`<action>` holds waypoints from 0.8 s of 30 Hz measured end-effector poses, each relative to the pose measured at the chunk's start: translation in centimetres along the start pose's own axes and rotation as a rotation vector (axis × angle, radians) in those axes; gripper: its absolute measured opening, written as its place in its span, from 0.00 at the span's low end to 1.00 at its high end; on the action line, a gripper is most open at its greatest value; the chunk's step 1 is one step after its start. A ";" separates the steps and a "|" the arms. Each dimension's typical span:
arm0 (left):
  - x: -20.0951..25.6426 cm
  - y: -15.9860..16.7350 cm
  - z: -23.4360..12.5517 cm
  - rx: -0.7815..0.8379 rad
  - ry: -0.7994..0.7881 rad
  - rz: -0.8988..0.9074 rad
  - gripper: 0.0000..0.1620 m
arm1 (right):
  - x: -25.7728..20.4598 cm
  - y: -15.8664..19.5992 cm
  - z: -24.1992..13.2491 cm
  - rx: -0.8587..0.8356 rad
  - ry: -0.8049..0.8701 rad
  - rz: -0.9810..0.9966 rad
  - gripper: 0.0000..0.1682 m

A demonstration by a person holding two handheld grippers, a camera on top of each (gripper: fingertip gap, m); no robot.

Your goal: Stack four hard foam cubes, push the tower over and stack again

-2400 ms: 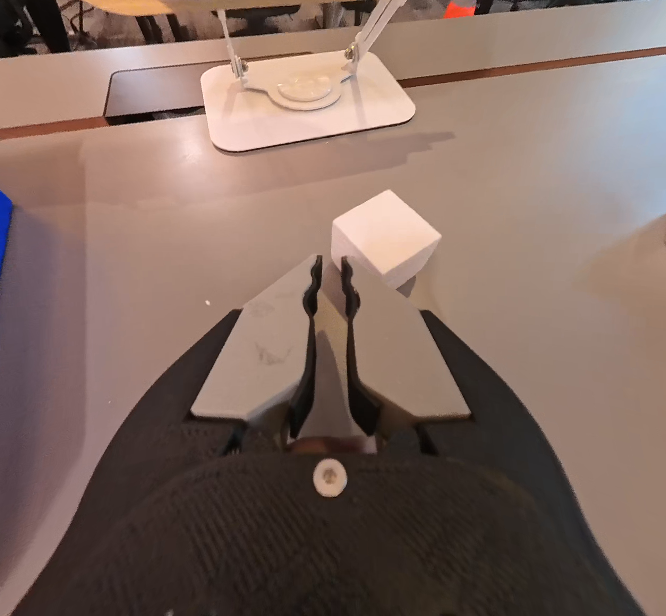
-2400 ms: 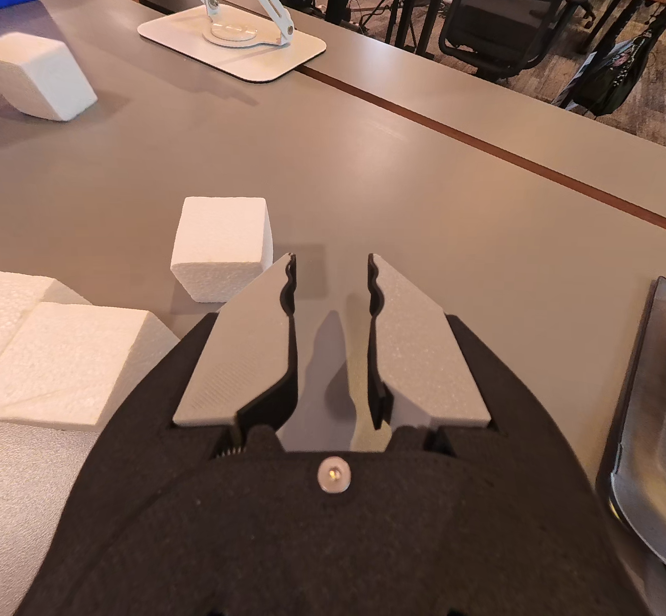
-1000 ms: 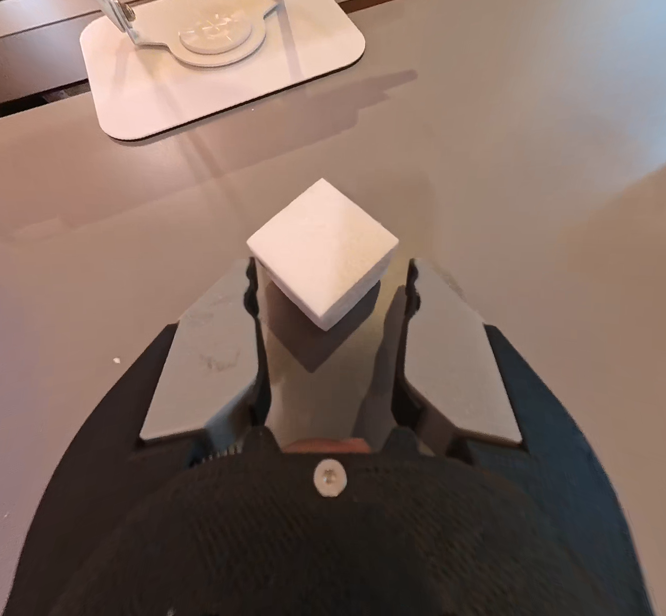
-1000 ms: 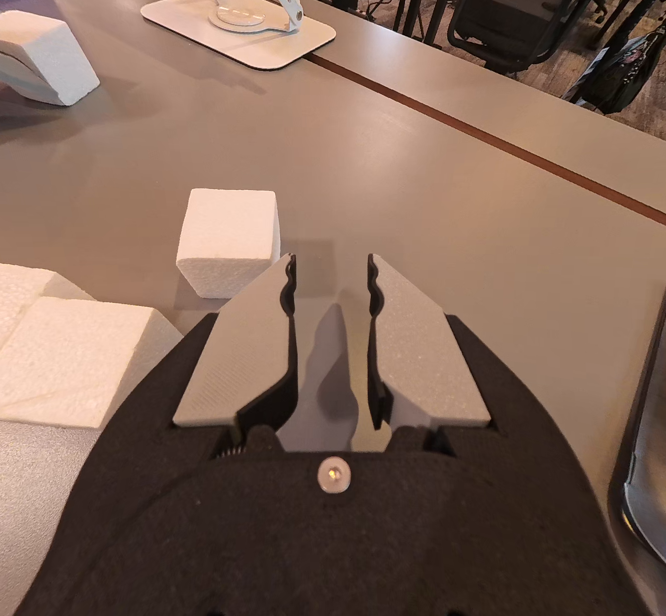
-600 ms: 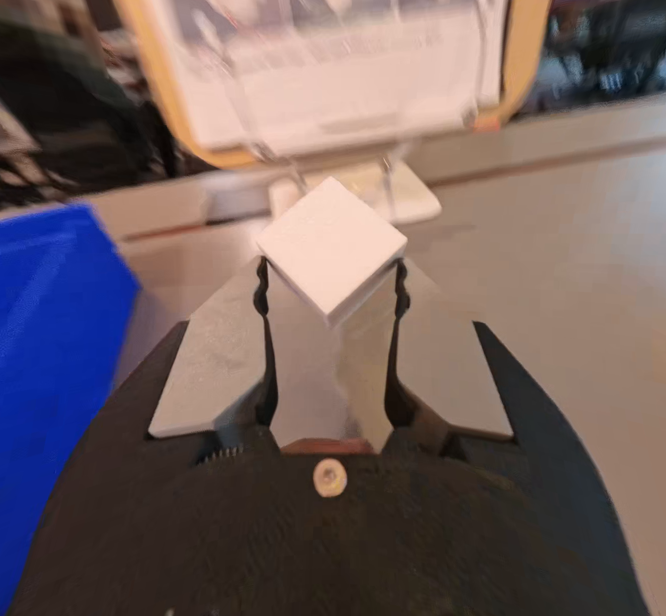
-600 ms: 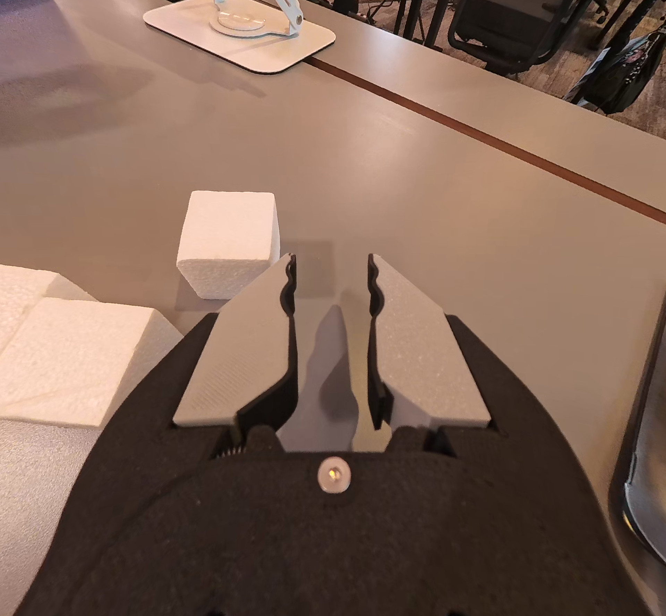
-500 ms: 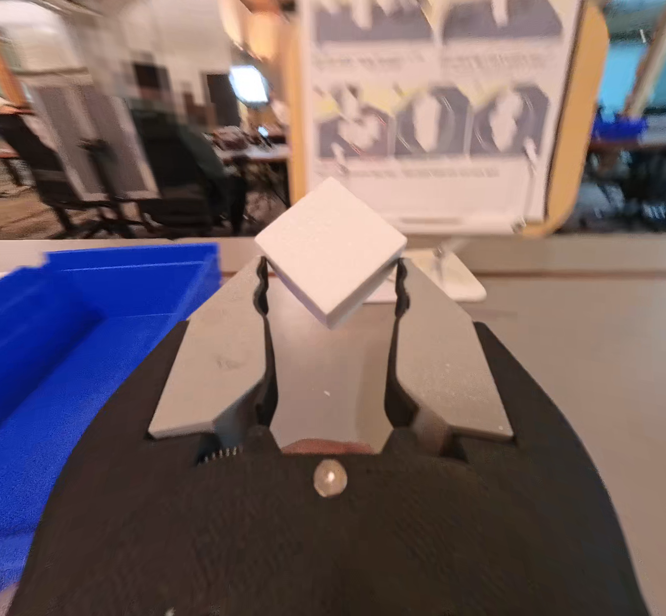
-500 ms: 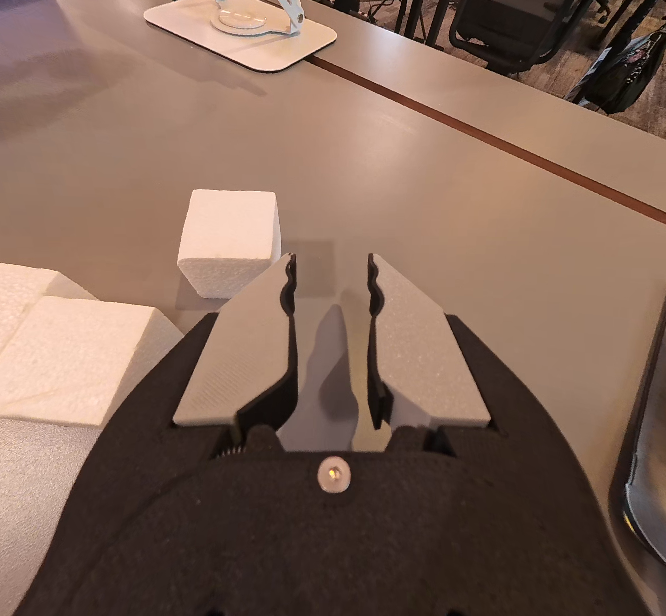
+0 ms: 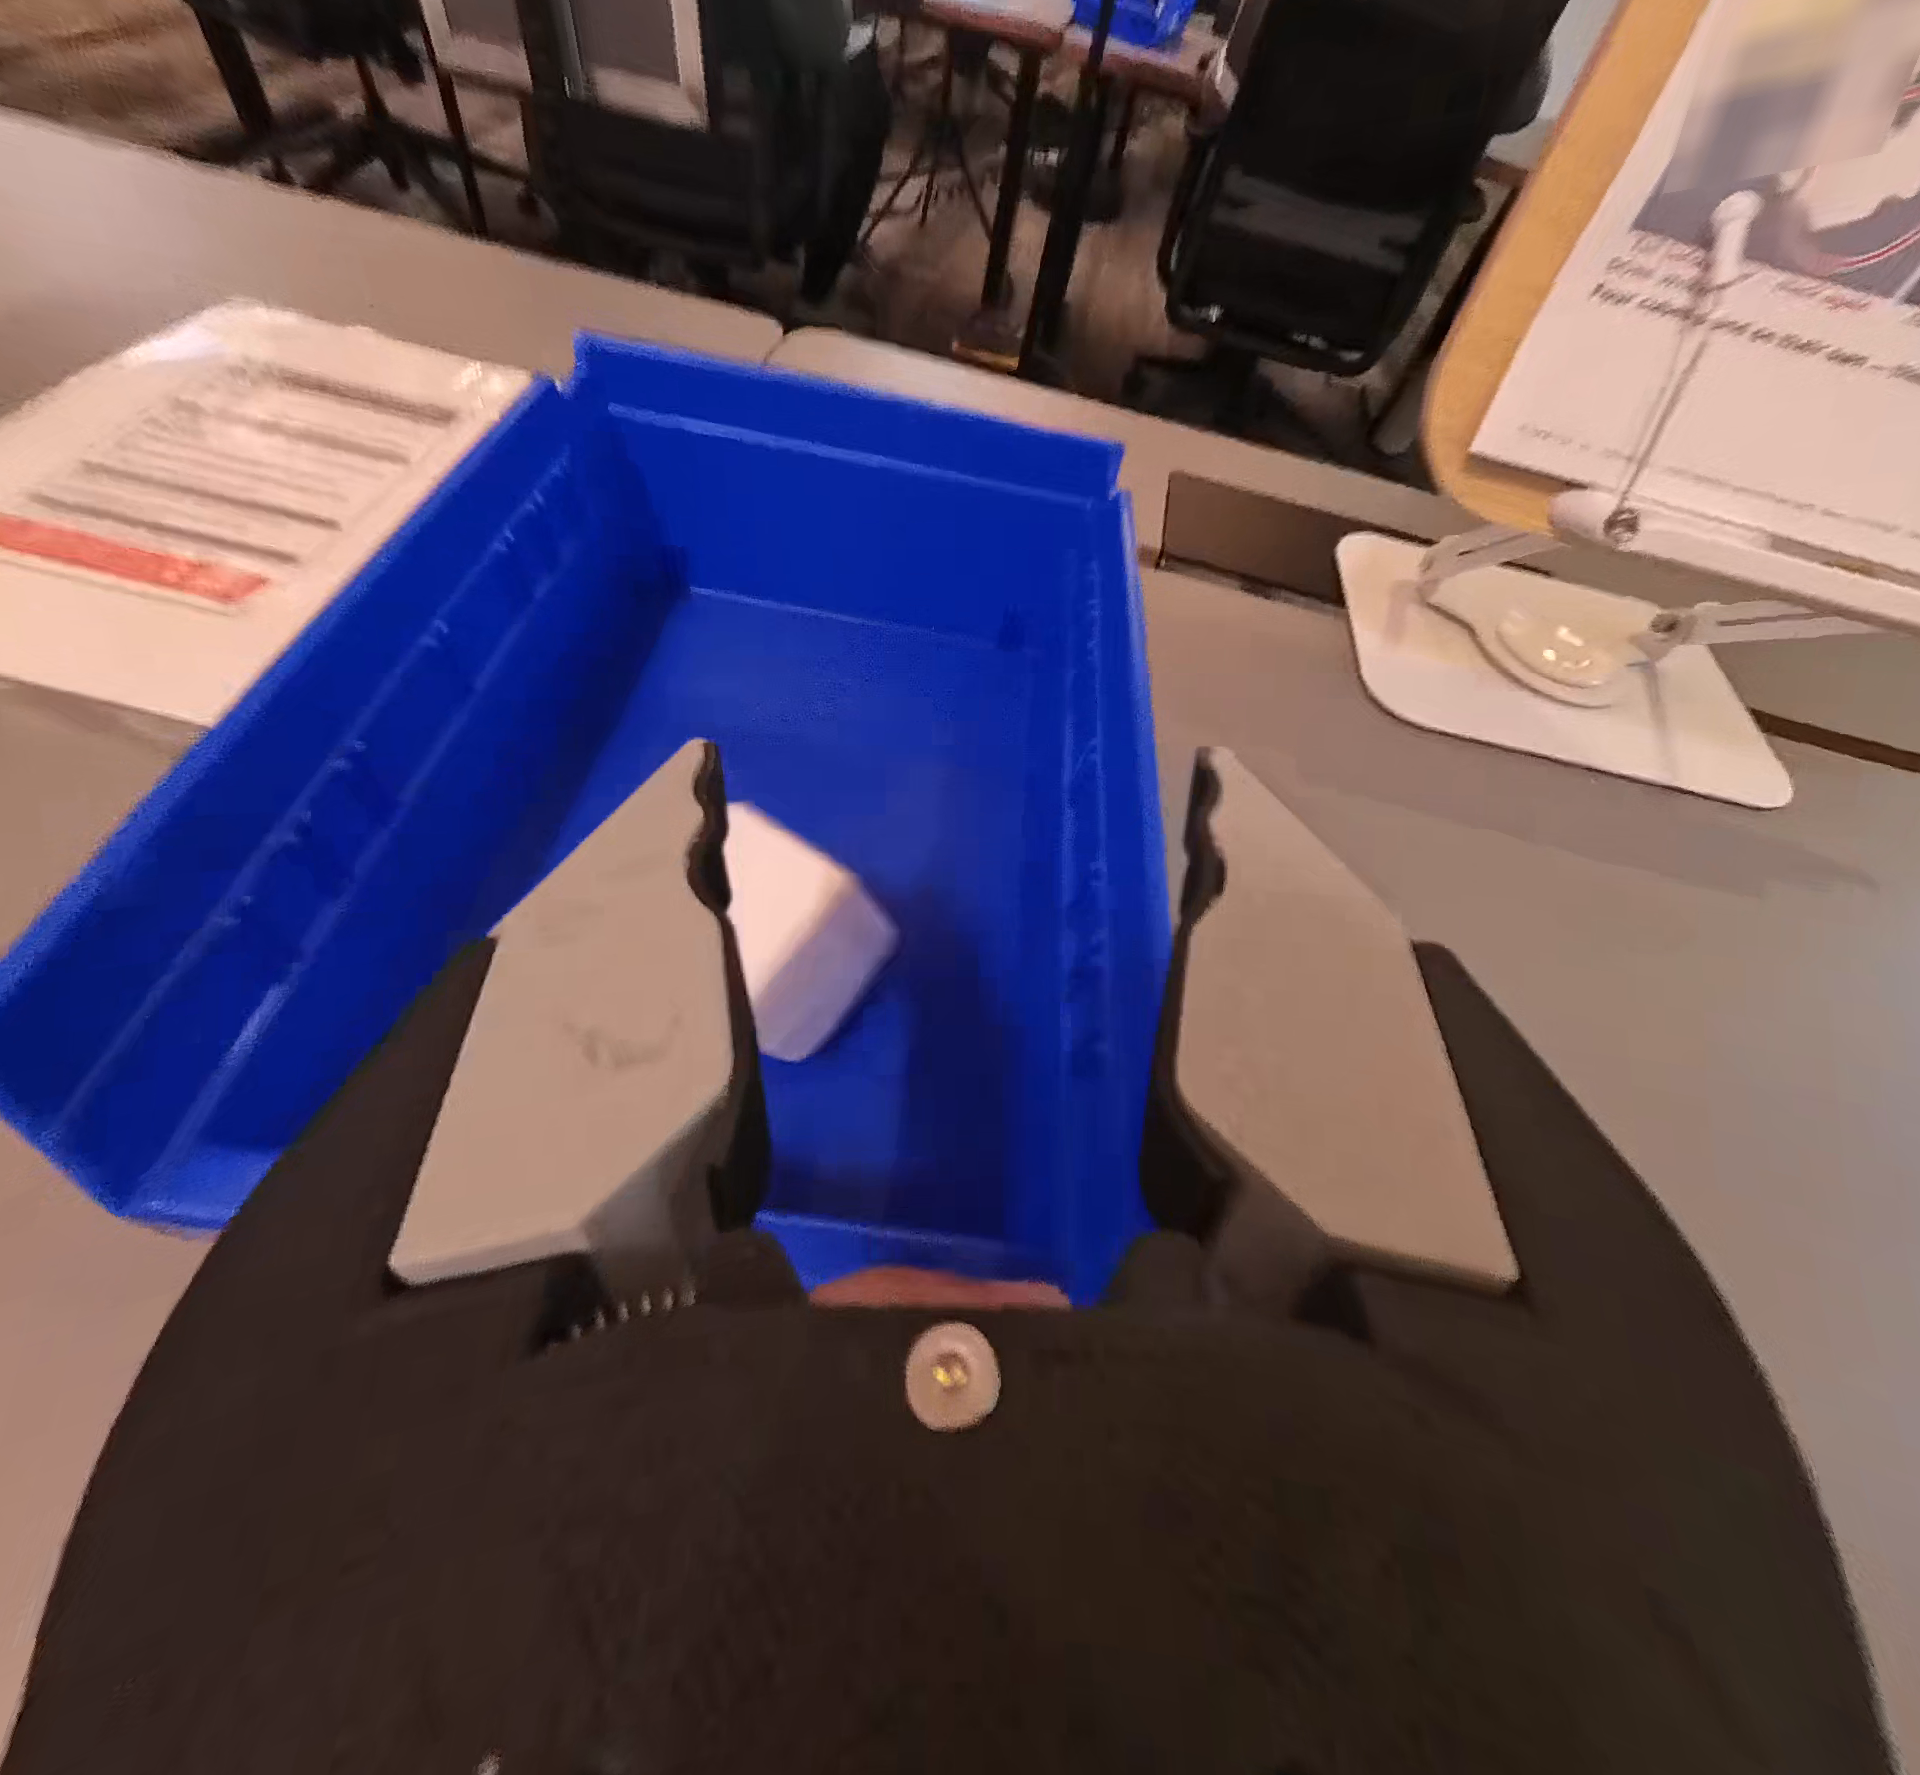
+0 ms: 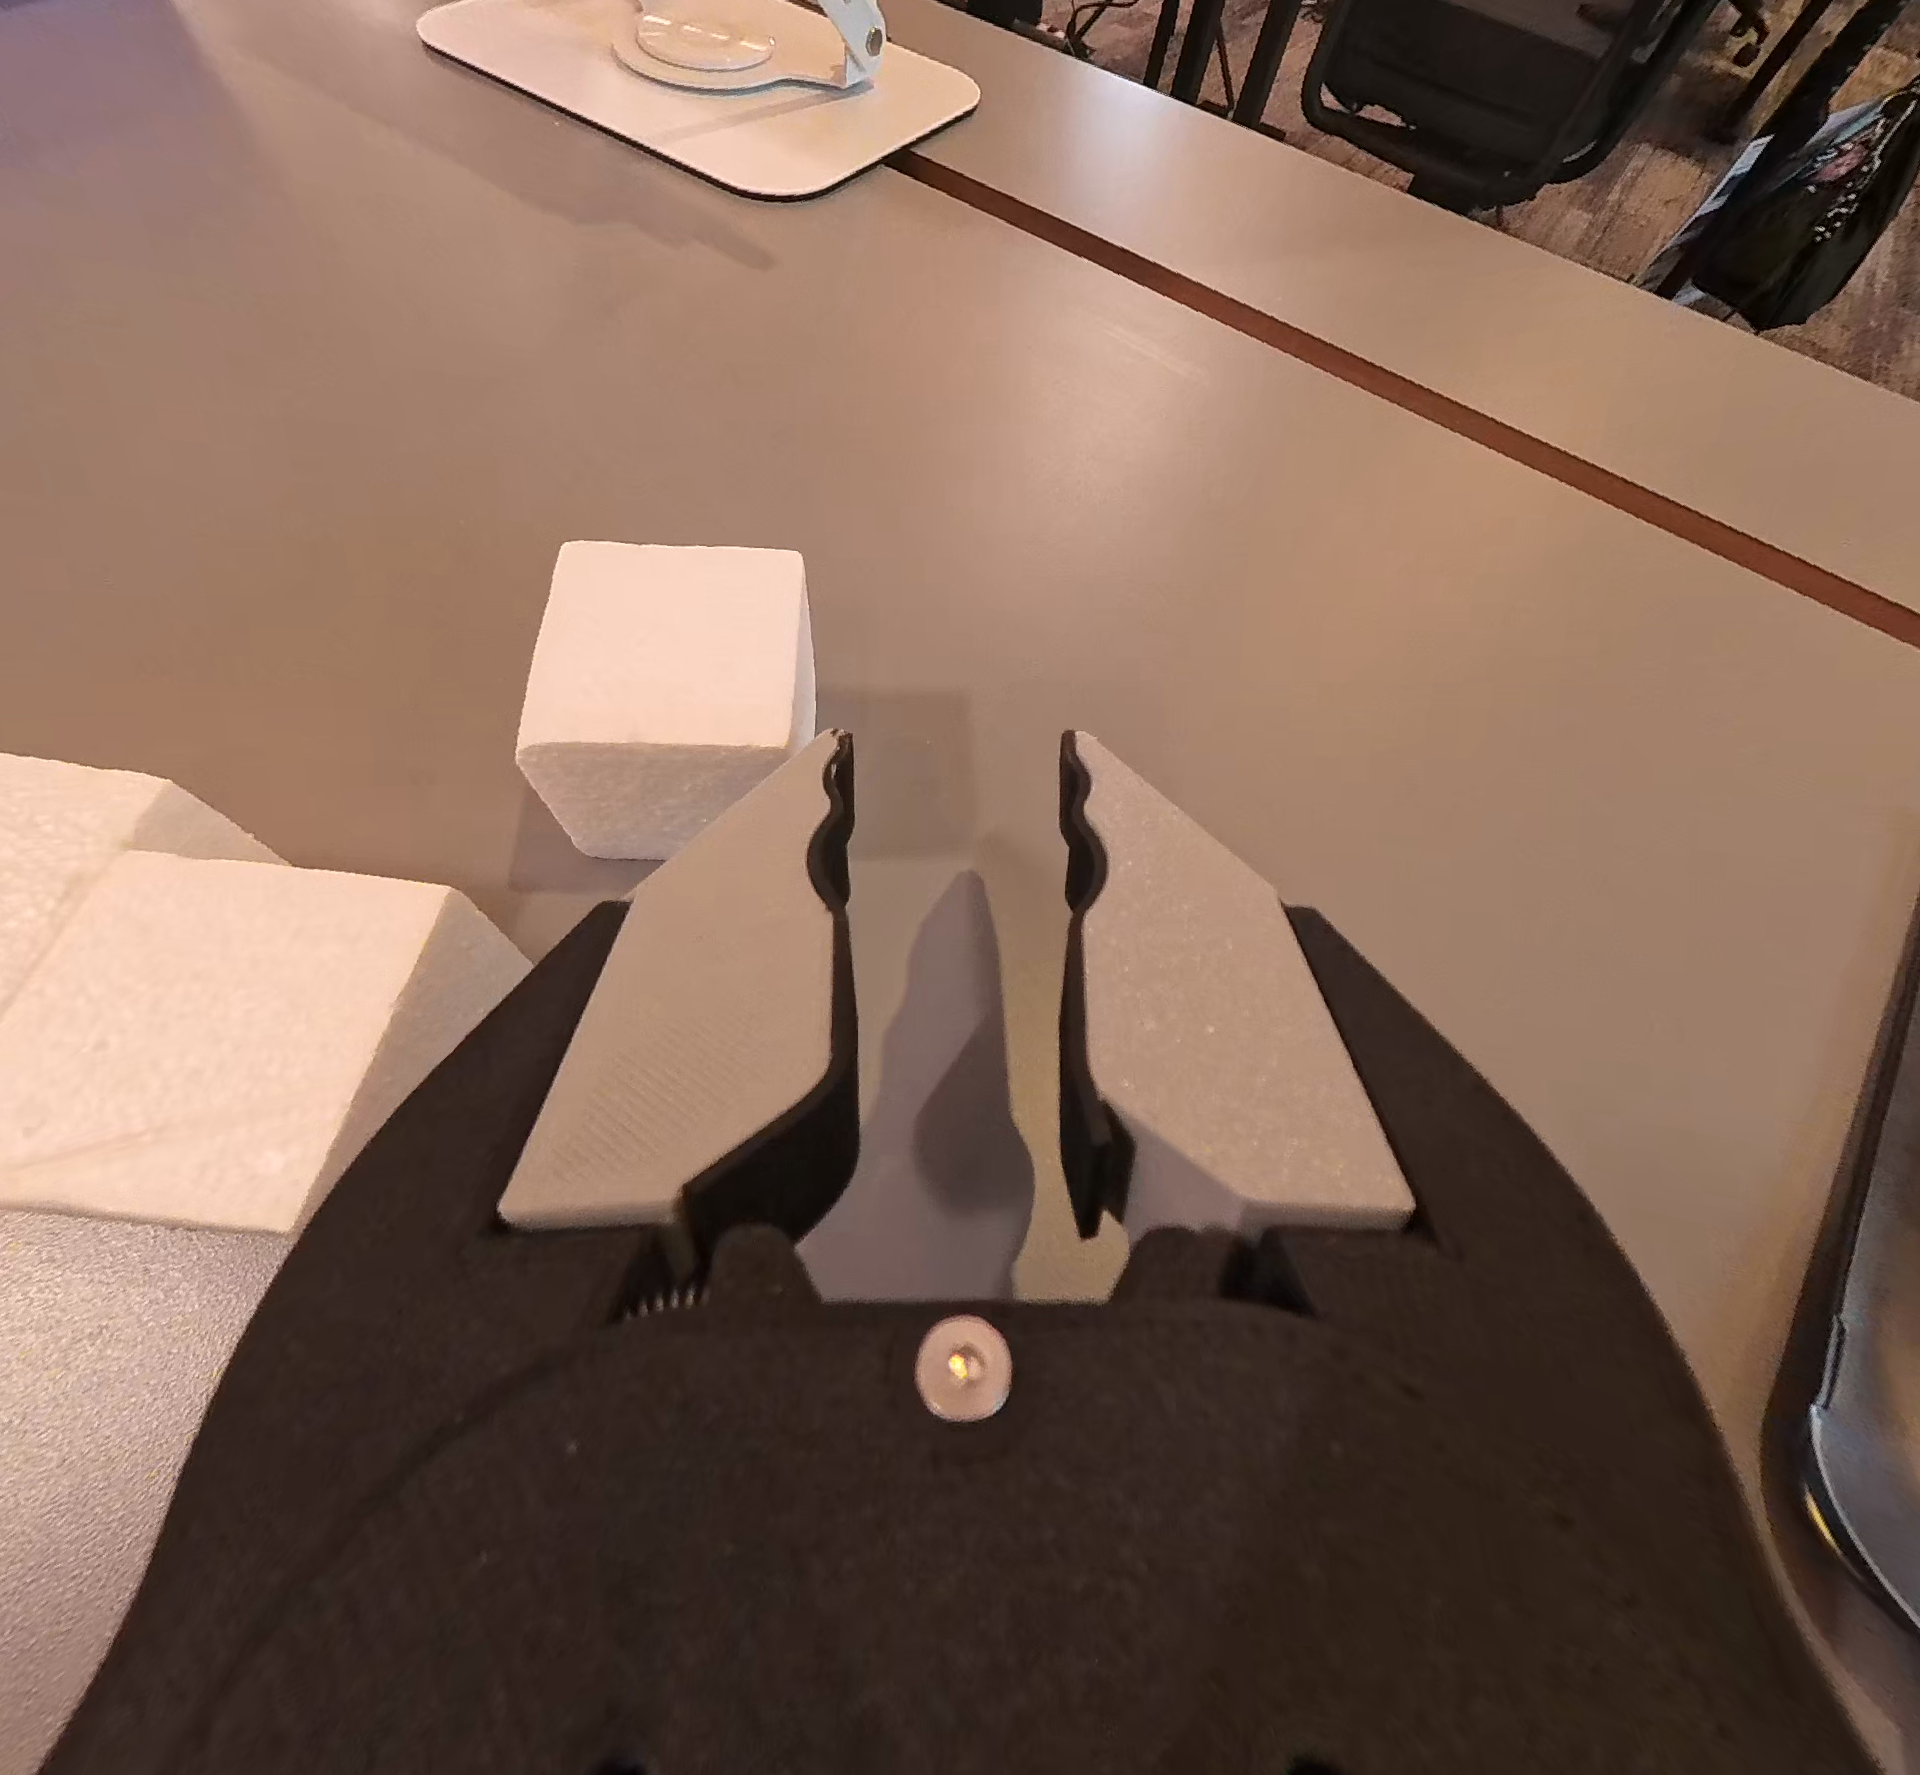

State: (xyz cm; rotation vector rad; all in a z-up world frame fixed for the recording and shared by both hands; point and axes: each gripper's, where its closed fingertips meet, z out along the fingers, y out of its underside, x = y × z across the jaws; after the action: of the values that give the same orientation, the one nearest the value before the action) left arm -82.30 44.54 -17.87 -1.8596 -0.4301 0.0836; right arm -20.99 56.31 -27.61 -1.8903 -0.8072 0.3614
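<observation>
Hovering left gripper [image 9: 951, 806], fingers apart

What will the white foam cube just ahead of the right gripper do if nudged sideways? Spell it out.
The foam cube sits flat on the smooth grey table, so it would probably slide, not roll. Its grainy foam looks very light, so a small nudge should move it. Pushed high, it might tip.

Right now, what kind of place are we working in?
Probably a shared office or lab: long grey desks, black office chairs behind them, and a blue storage bin beside printed instruction sheets.
</observation>
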 end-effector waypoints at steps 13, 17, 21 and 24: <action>39.3 17.0 -12.6 -0.319 1.164 0.502 0.60 | -0.1 -0.7 -0.6 0.032 0.001 0.002 0.22; 44.7 22.8 -11.4 -0.323 1.072 0.717 0.59 | -0.2 -1.0 -0.8 0.042 0.001 -0.002 0.22; 47.8 24.8 -12.0 -0.363 1.119 0.744 0.60 | -0.5 -1.1 -0.8 0.045 -0.009 -0.013 0.22; 47.5 26.5 -11.5 -0.424 1.080 0.826 0.39 | -0.7 -1.3 -0.7 0.044 -0.011 -0.032 0.22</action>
State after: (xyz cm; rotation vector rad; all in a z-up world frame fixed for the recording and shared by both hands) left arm -28.35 42.92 -31.34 -2.0650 1.1379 -0.4736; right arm -21.58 55.65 -26.23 -1.8337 -0.8297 0.3677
